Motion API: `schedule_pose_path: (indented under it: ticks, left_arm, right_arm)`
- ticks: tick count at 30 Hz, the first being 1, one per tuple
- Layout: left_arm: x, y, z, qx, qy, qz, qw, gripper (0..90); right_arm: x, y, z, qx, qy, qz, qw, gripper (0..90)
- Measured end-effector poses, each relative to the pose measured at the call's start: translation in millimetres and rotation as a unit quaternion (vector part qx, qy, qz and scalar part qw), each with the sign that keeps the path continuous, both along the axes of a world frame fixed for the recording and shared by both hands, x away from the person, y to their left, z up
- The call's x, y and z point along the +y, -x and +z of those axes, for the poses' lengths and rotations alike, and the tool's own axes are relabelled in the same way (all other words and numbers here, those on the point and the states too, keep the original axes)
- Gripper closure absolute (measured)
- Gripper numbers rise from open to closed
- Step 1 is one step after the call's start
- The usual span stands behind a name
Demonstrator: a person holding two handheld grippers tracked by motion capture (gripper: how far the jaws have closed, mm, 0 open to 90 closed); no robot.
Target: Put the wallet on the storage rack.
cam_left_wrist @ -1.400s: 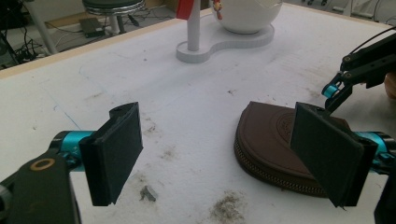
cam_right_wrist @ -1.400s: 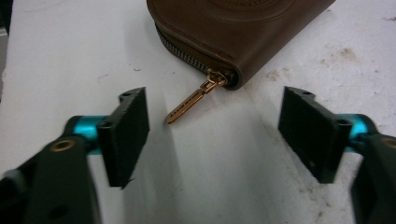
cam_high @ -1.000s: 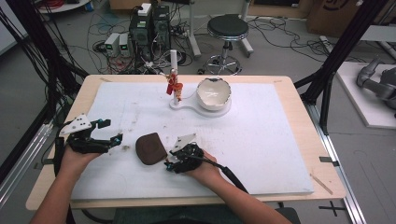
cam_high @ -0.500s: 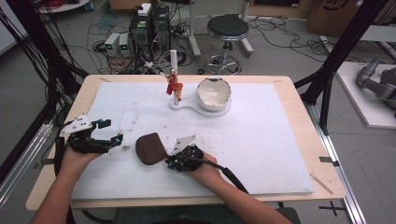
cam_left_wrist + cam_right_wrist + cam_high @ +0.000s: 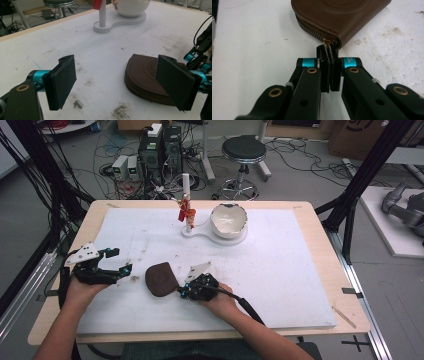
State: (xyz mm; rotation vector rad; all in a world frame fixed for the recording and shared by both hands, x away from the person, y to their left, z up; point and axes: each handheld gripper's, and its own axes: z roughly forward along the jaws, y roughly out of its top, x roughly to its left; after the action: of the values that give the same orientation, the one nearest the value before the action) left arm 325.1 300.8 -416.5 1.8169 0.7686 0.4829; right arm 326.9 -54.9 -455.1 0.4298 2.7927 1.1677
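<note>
A brown leather zip pouch (image 5: 160, 279) lies flat on the white mat, near the front and left of centre. My right gripper (image 5: 182, 289) lies low at the pouch's right corner. Its jaws have just been closing and now stand shut (image 5: 329, 51) on the small gold zipper pull (image 5: 328, 43) at the corner of the pouch (image 5: 342, 15). My left gripper (image 5: 121, 260) rests on the mat to the left of the pouch and apart from it. Its pads are wide open (image 5: 116, 61) with nothing between them. The pouch (image 5: 147, 75) lies beyond its right pad.
At the back centre a white base carries a thin post with a small red figure (image 5: 187, 212) and a white bowl (image 5: 229, 219). The white mat (image 5: 280, 270) has dirty smudges near the pouch. The wooden table edge (image 5: 345, 310) runs around it.
The right gripper's jaws have drawn together at the pouch's corner. Both hands and the pouch have kept their places.
</note>
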Motion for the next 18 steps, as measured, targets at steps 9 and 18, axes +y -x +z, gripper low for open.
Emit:
schedule_pose_path:
  ticks: [9,18]
  left_arm:
    - [0.4,-0.3,-1.1,0.002,0.000,0.003,1.0000,17.3]
    - [0.1,-0.2,-1.0,0.004,-0.002,0.005,1.0000,17.3]
  right_arm:
    - [-6.9,-4.6,8.0,0.032,-0.048,0.017,0.9982,90.0]
    - [-18.7,-11.7,20.4,0.076,-0.137,0.025,0.9873,90.0]
